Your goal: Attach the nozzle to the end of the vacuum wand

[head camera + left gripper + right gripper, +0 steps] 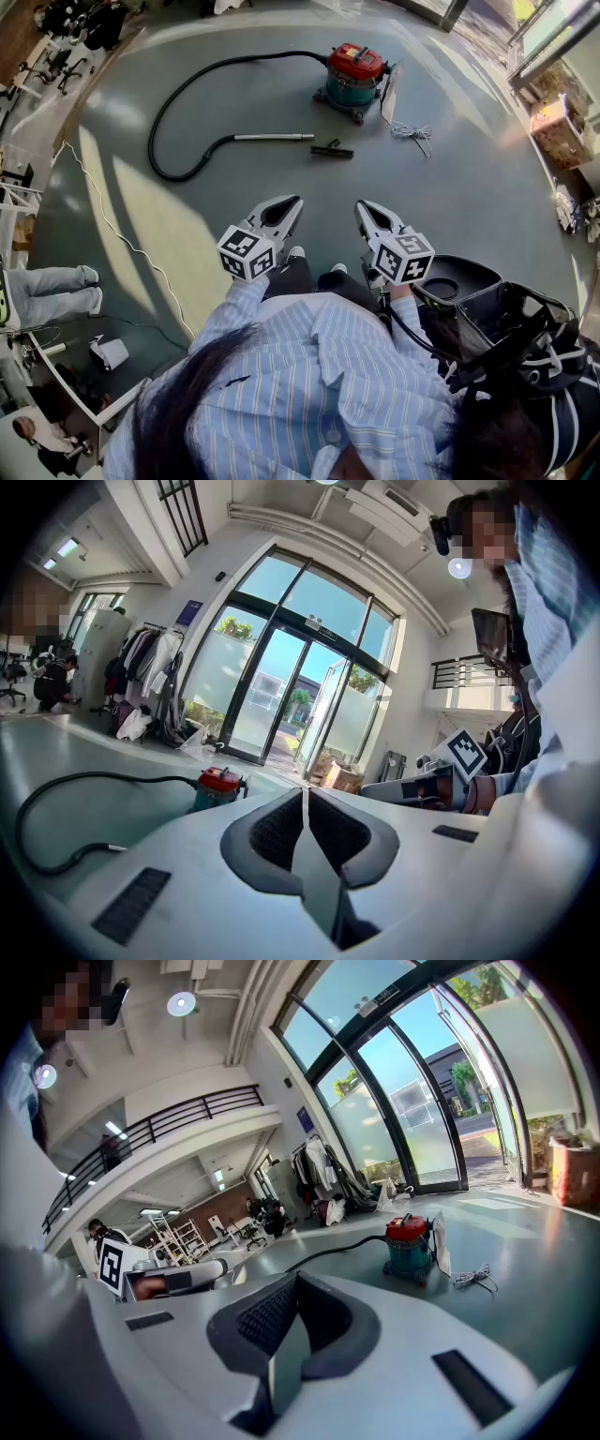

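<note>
On the grey floor ahead lies a metal vacuum wand [274,137] on the end of a black hose [178,103] that loops back to a red and teal vacuum cleaner [353,74]. A black nozzle [332,150] lies just right of the wand's free end, apart from it. My left gripper [289,204] and right gripper [365,208] hang side by side near my body, well short of these parts, both shut and empty. The vacuum cleaner [218,786] [410,1242] shows in both gripper views, and the wand's end [114,848] shows in the left gripper view.
A white cord [412,133] lies coiled right of the vacuum cleaner, and a thin white cable [112,225] runs along the floor at the left. Another person's legs [52,291] are at the far left. A black bin [464,281] stands by my right side. Glass doors [281,705] rise beyond.
</note>
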